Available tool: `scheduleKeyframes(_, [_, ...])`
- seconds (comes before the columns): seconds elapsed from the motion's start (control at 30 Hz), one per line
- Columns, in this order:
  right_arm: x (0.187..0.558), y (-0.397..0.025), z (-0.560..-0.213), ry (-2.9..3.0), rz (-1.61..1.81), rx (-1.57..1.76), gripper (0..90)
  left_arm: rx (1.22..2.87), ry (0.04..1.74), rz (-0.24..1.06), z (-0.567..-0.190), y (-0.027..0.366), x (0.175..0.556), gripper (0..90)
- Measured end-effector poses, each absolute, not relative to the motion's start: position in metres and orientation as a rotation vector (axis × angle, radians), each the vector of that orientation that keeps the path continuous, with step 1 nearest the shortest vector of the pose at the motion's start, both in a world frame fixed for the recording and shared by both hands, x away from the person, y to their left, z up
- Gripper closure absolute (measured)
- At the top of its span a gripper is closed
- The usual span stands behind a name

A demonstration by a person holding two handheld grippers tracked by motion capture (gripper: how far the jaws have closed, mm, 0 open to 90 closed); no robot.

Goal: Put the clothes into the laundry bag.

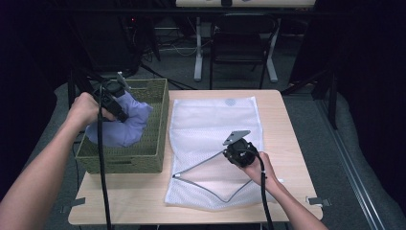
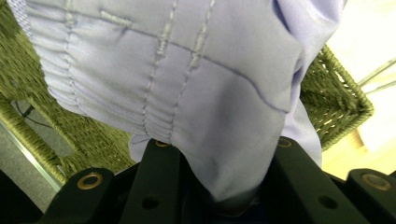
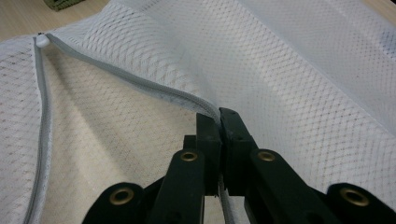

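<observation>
A lavender garment [image 1: 123, 122] hangs bunched above the green woven basket [image 1: 153, 139] at the table's left. My left gripper [image 1: 117, 111] is shut on its cloth; in the left gripper view the gathered lavender garment [image 2: 187, 84] drapes over the jaws. A white mesh laundry bag [image 1: 210, 120] lies flat on the table's middle, its grey zipper [image 1: 201, 165] unzipped into a wide V. My right gripper [image 1: 229, 152] is shut on the upper zipper edge [image 3: 140, 81] of the mesh laundry bag [image 3: 303, 93], lifting it slightly off the lower layer.
The basket [image 2: 336, 102] sits at the wooden table's [image 1: 282, 124] left edge, overhanging it. A black chair [image 1: 239, 38] and a white desk leg [image 1: 198, 52] stand beyond the far edge. Dark curtains flank both sides.
</observation>
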State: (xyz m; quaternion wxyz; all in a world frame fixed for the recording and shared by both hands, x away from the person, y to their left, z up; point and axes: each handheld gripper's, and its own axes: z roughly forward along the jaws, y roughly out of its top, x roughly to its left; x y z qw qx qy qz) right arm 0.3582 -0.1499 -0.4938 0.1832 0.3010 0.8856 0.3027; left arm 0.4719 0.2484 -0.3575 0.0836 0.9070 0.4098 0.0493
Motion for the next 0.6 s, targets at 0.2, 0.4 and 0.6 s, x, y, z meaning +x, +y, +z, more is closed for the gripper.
scheduleKeyframes(0.2, [0.358, -0.150, -0.495, 2.503, 0.841, 0.841, 87.6, 2.701, 1.223, 0.182, -0.341, 0.251, 0.470, 75.3])
scheduleKeyframes(0.4, [0.358, -0.150, -0.495, 2.504, 0.840, 0.839, 87.6, 2.691, 1.187, 0.209, -0.319, 0.248, 0.464, 75.4])
scheduleKeyframes(0.6, [0.358, -0.150, -0.496, 2.502, 0.838, 0.841, 87.6, 2.699, 1.140, 0.212, -0.303, 0.240, 0.458, 75.3])
